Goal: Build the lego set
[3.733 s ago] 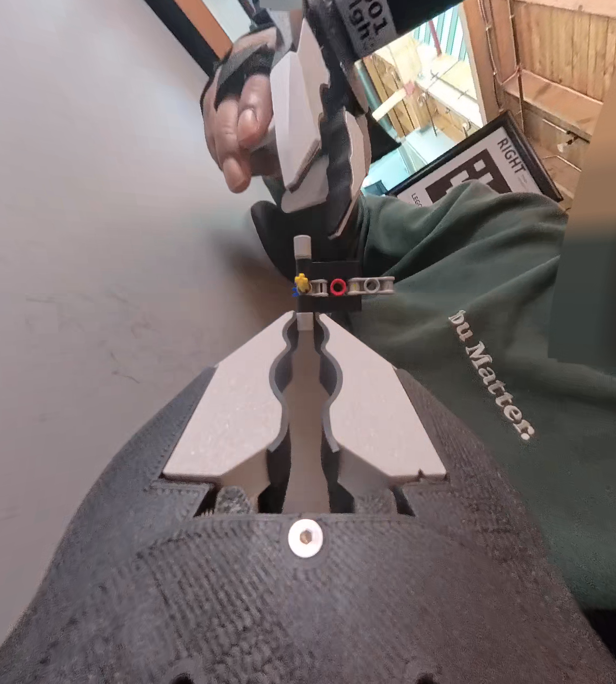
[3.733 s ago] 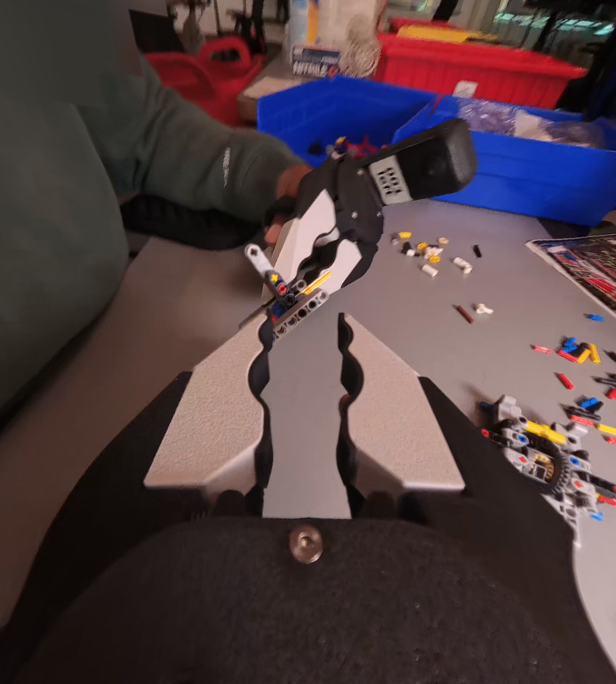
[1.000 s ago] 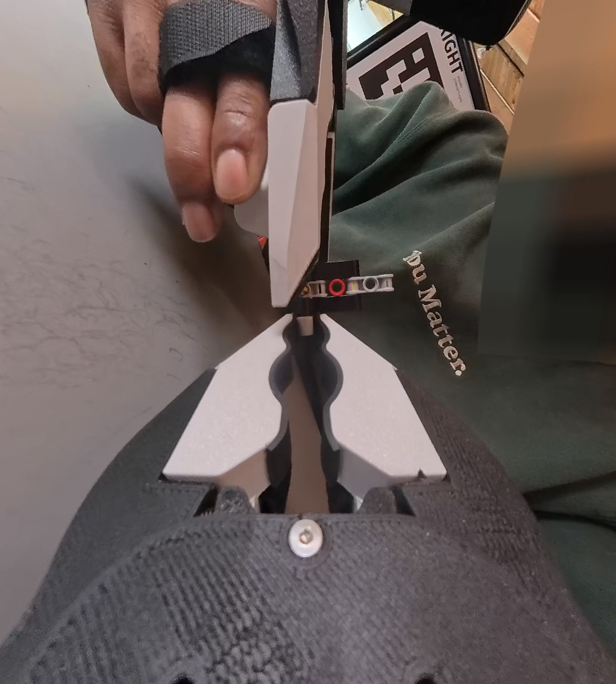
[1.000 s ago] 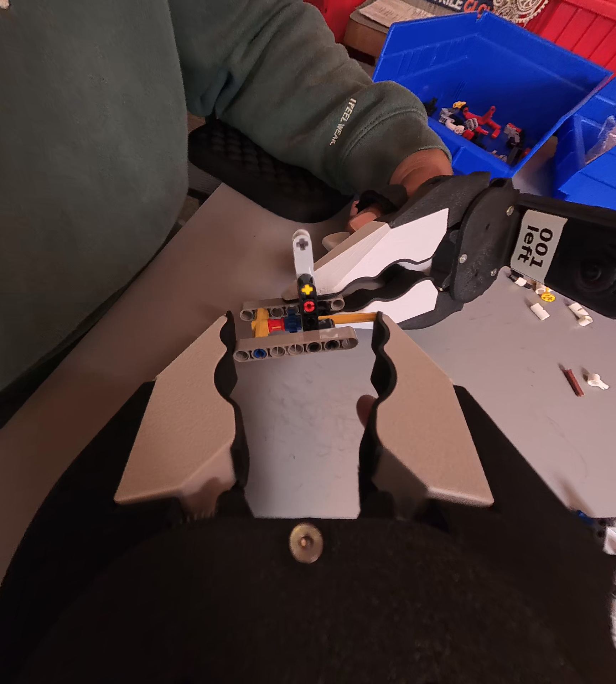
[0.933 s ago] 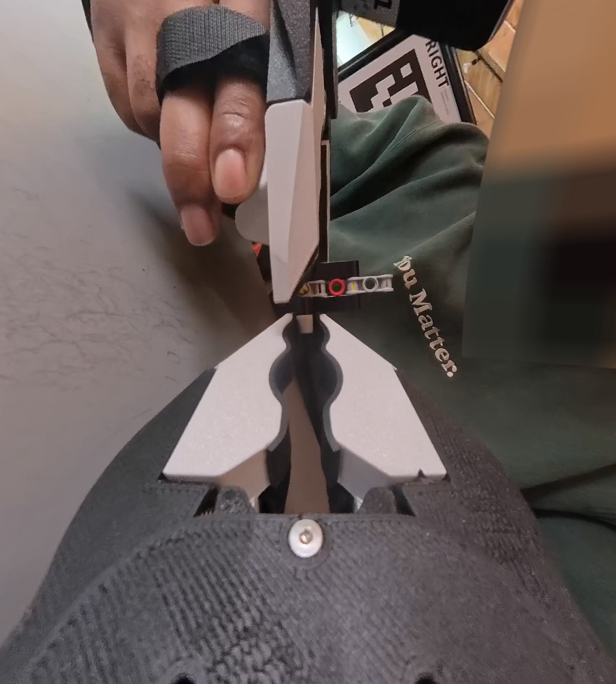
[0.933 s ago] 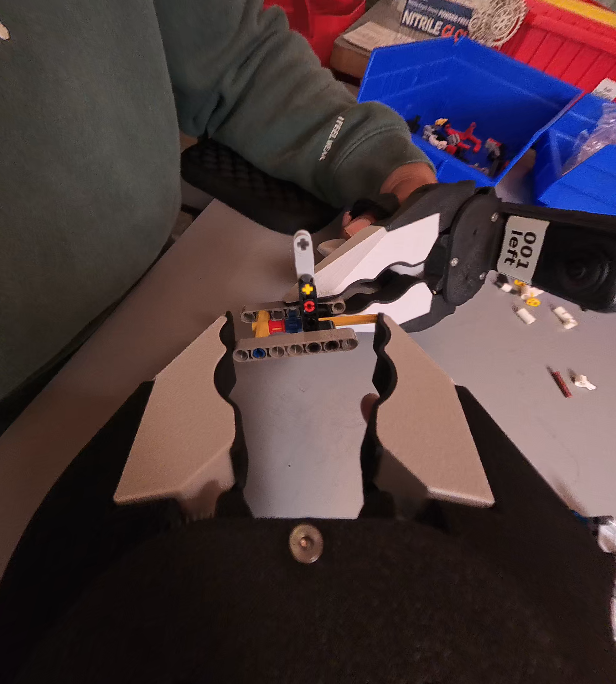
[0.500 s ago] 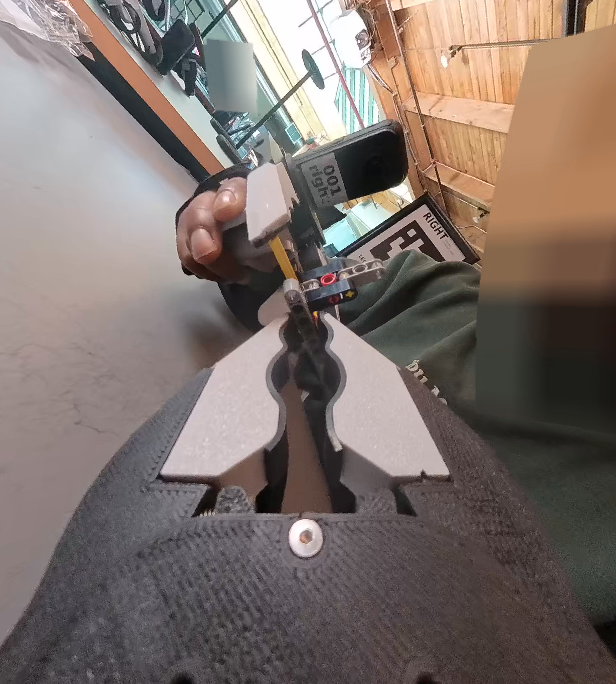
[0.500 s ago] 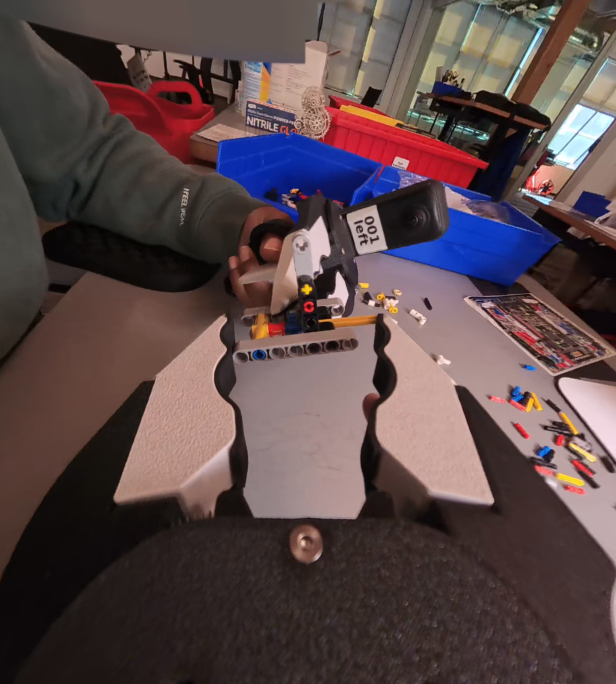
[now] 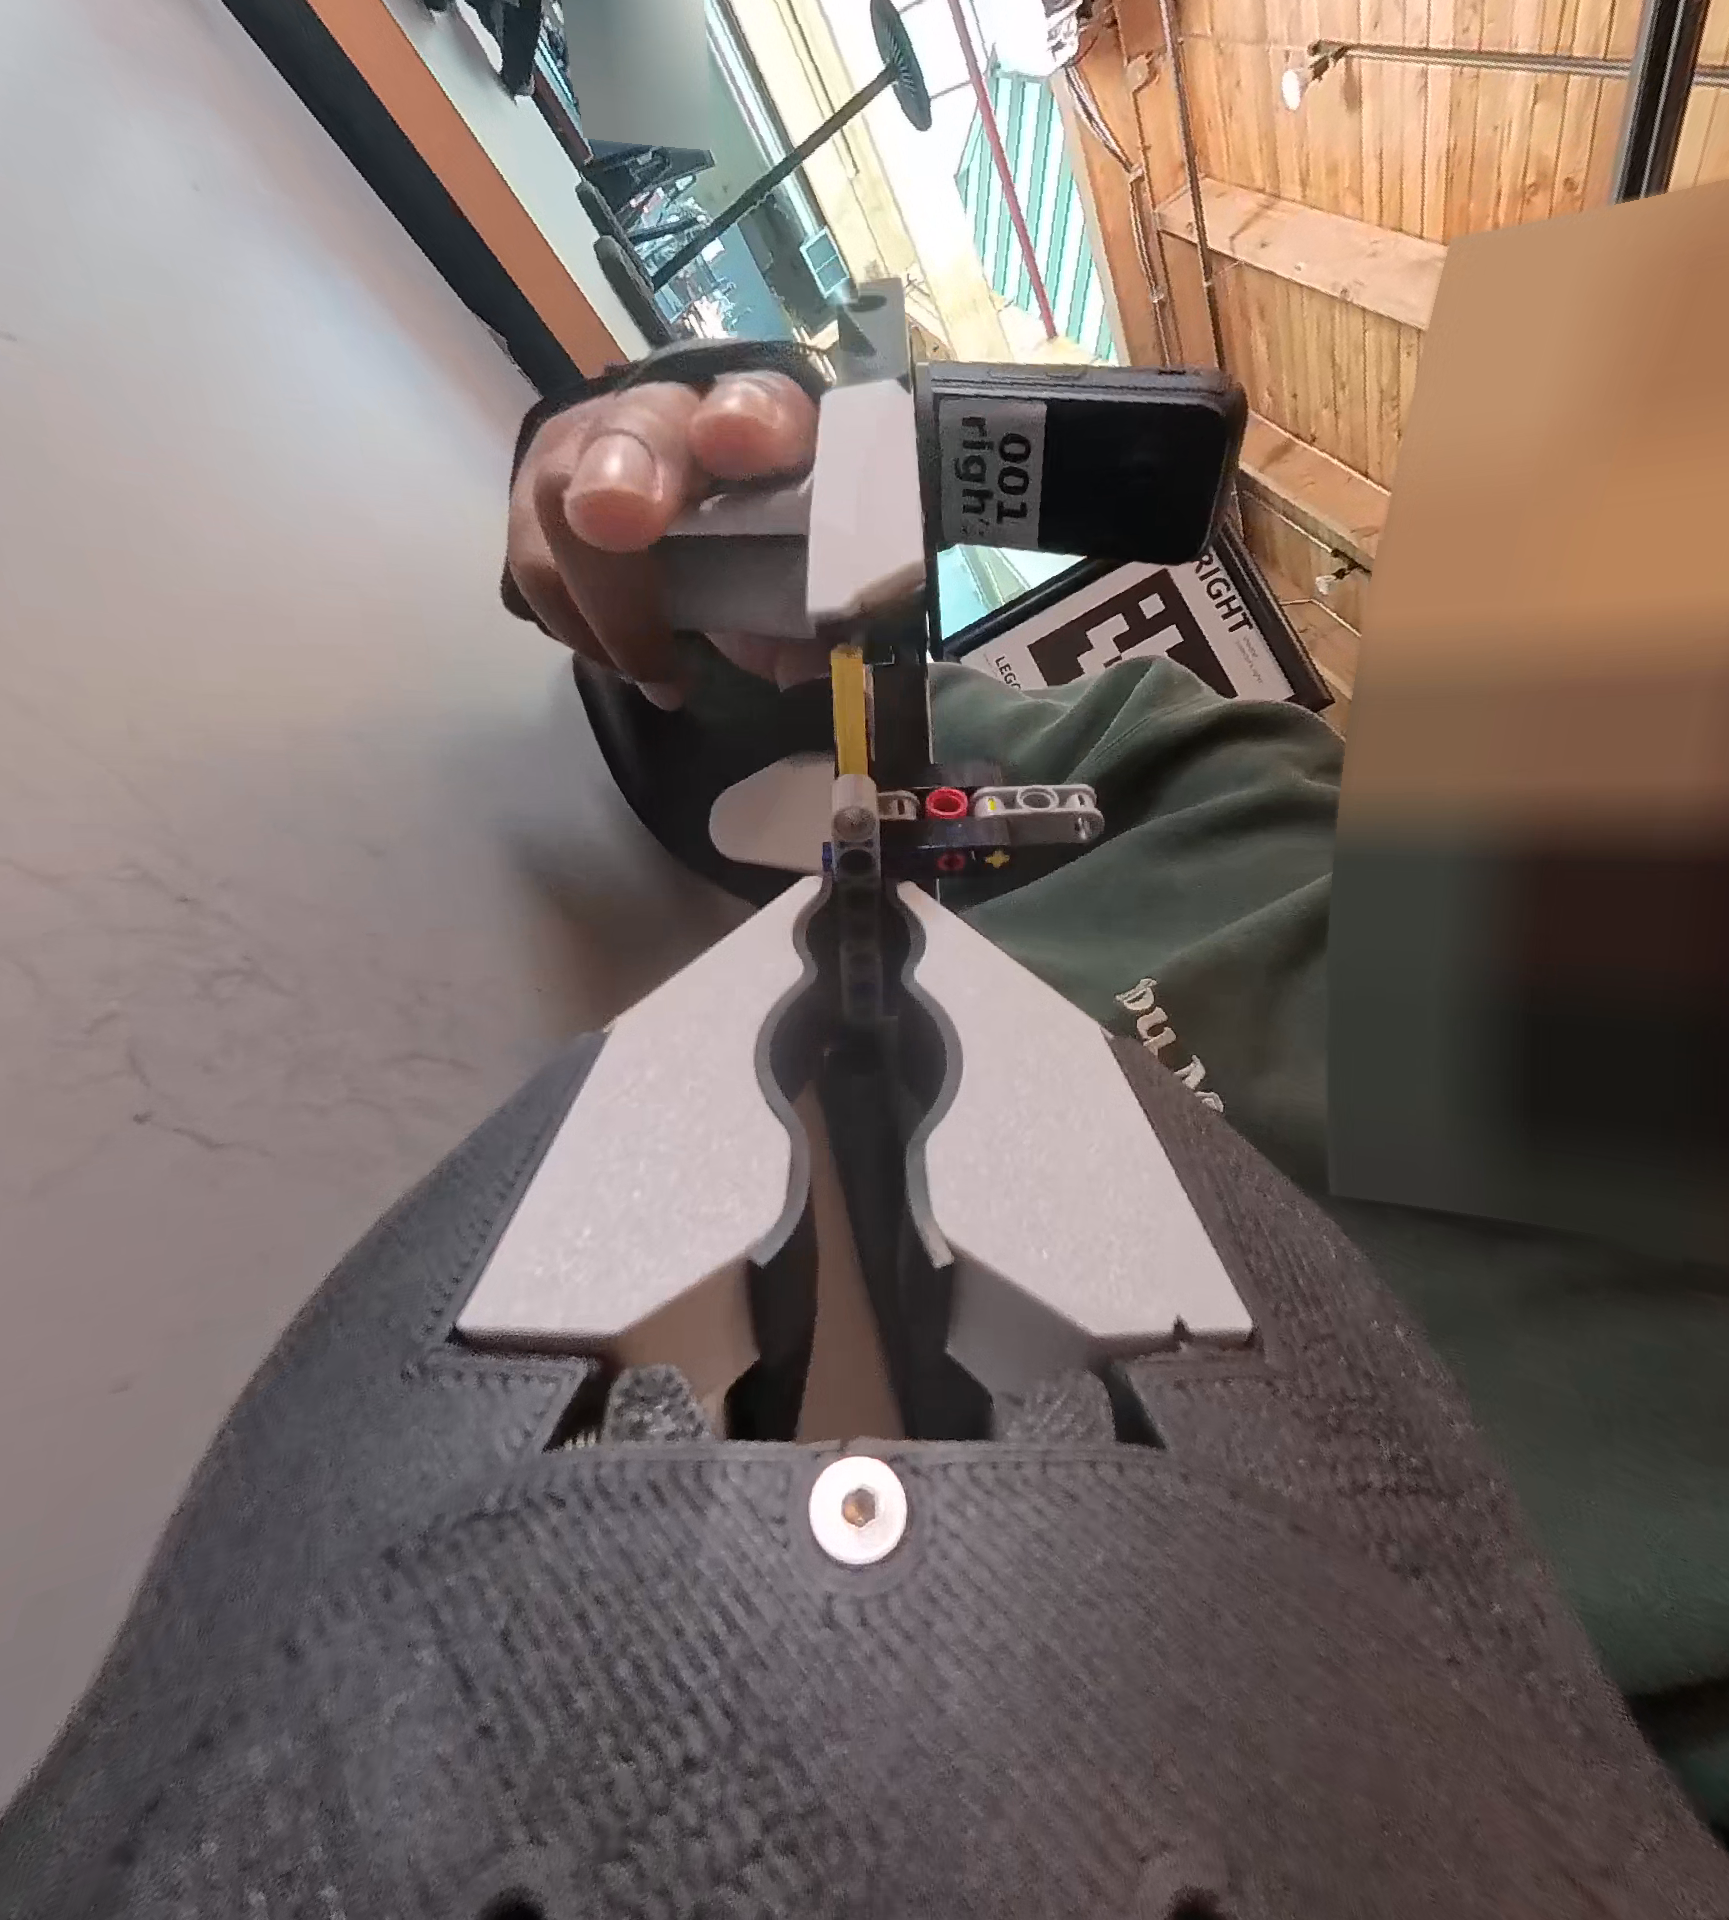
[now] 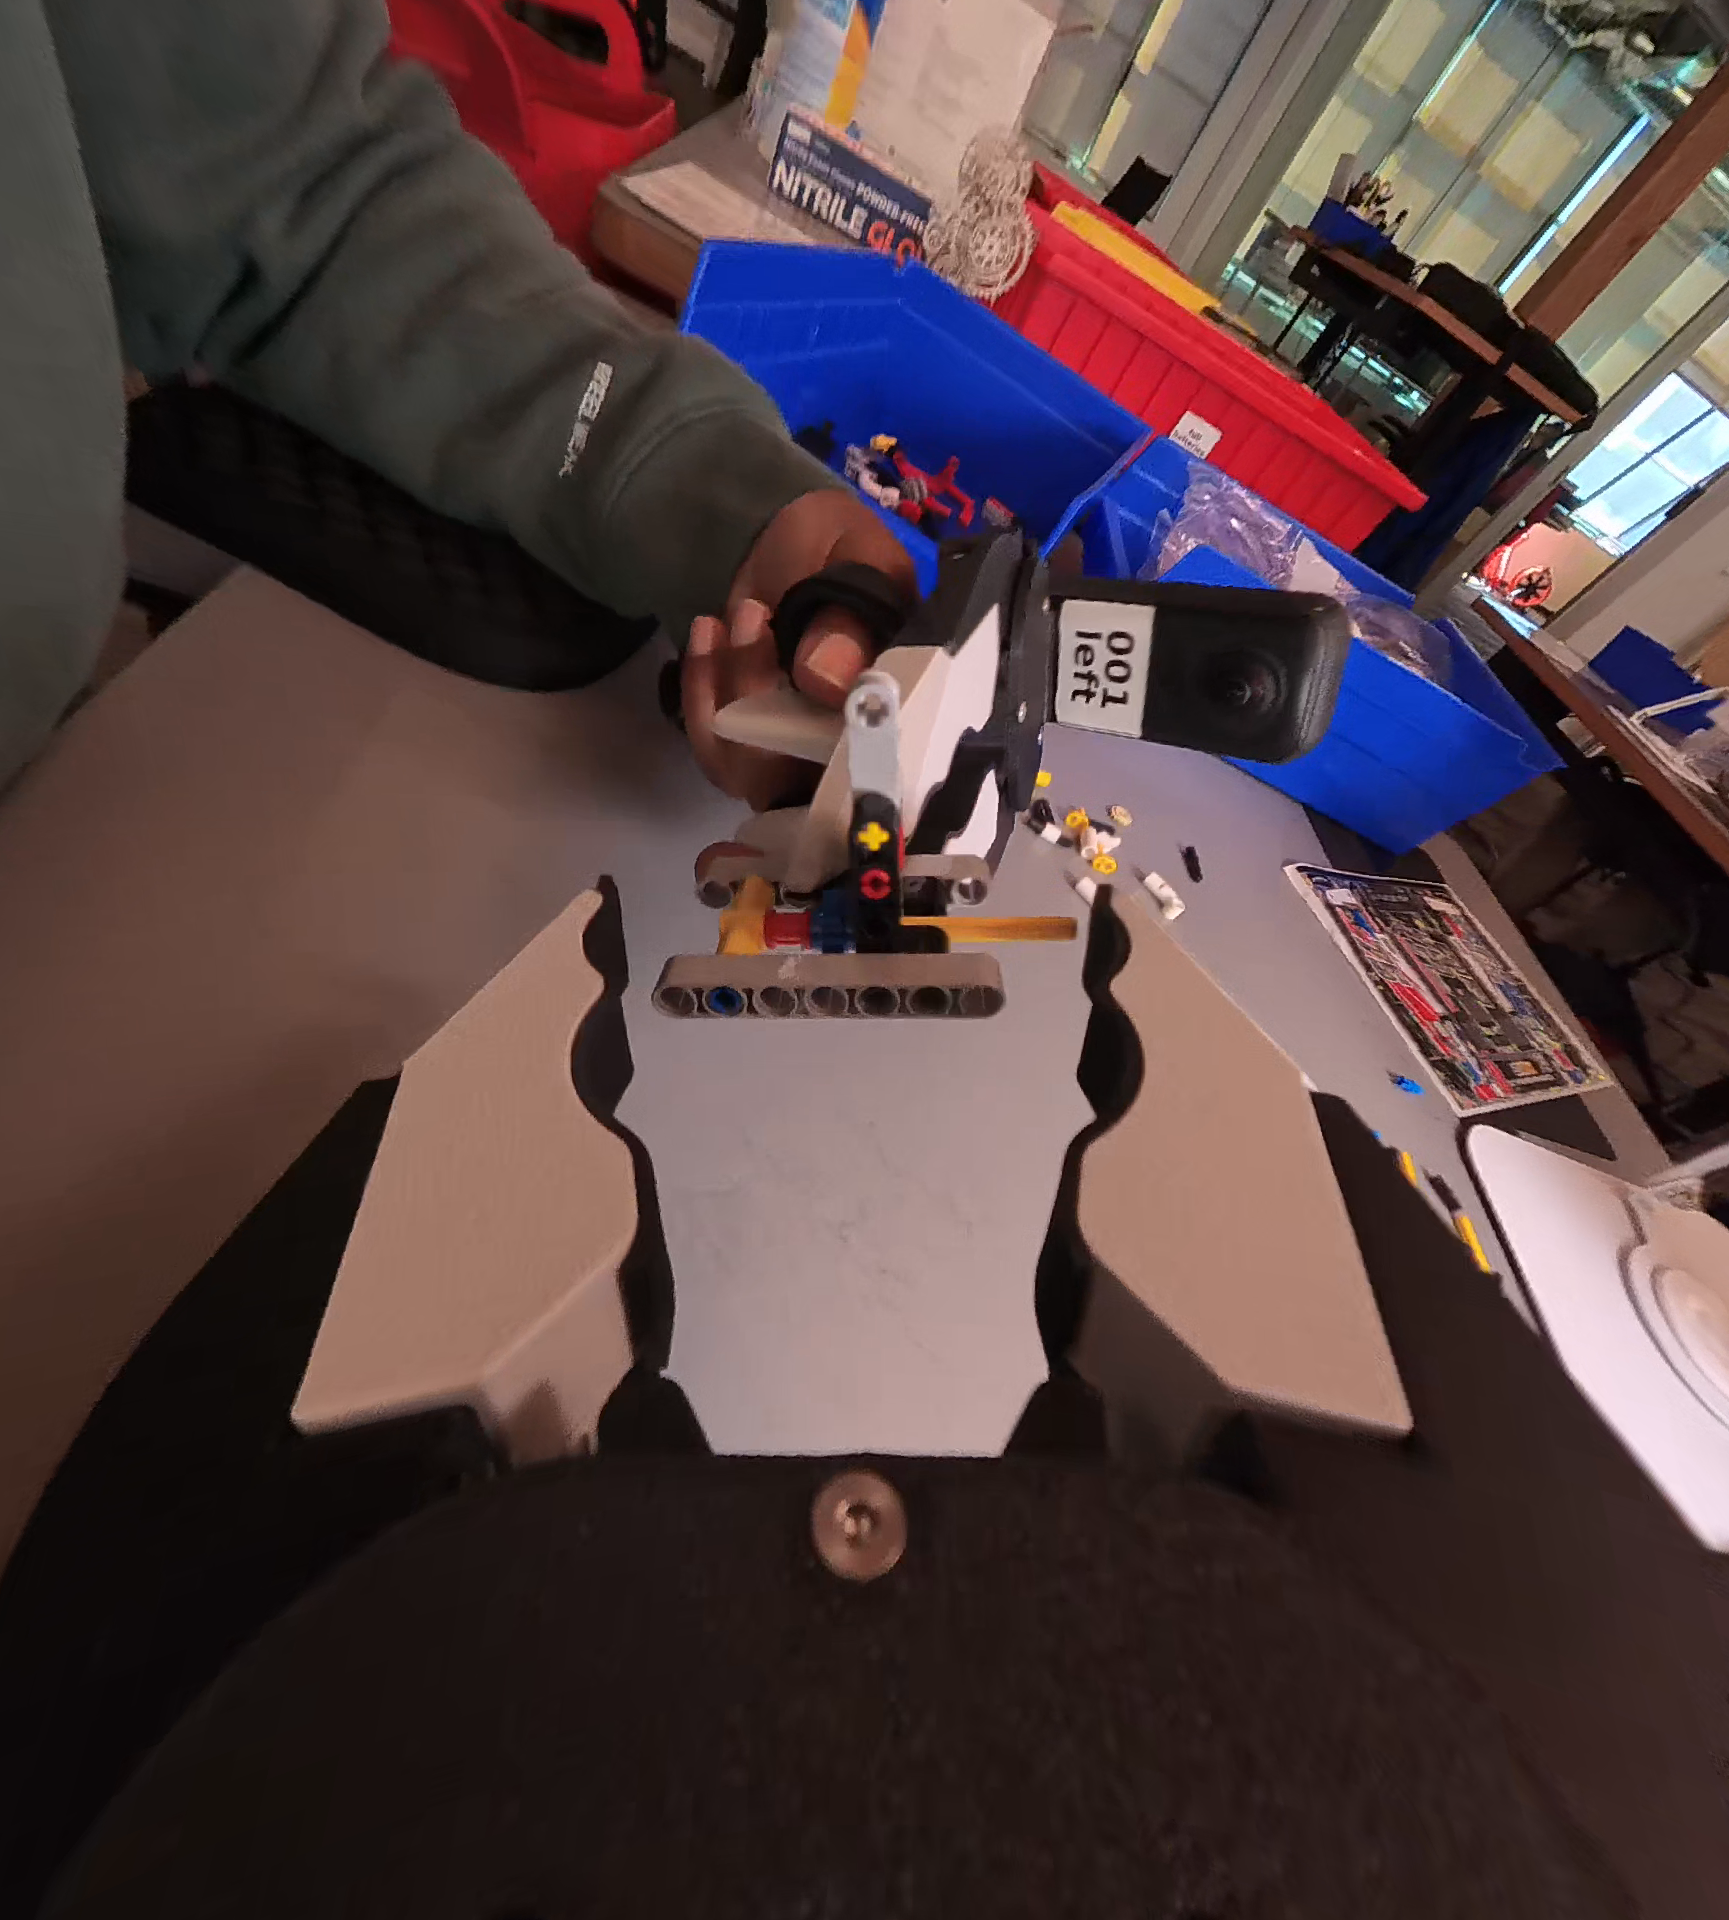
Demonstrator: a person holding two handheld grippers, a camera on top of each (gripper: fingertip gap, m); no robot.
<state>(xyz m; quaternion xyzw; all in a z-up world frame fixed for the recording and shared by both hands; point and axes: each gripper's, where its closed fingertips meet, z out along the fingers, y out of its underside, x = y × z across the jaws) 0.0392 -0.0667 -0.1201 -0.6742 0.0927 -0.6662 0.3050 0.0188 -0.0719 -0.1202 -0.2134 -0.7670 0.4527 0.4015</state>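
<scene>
My left gripper (image 9: 858, 896) is shut on a small brick assembly (image 9: 943, 821), and its pads pinch a dark grey holed beam that runs back between the fingers. The assembly has a yellow axle (image 9: 847, 712), a black piece with red and yellow pins, and a light grey link. In the right wrist view the assembly (image 10: 829, 1000) lies between the tips of my right gripper (image 10: 849, 902), which is wide open, with a gap at each end of the grey beam. The left gripper (image 10: 818, 831) holds the assembly's far side there. A light grey lever (image 10: 875, 743) sticks up.
Blue bins (image 10: 901, 353) and a red bin (image 10: 1203, 364) stand at the back of the grey table (image 10: 839, 1226). Small loose parts (image 10: 1099, 842) and a printed booklet (image 10: 1442, 987) lie to the right. A white object (image 10: 1670, 1320) is at the right edge. The person's green sleeve (image 10: 444, 343) is at the left. My left and right fingertips are right by each other.
My right gripper, which held the assembly lengthwise between its tips, has opened wider and let go. My left gripper loosened briefly, then shut again on the beam. Both grippers tilted.
</scene>
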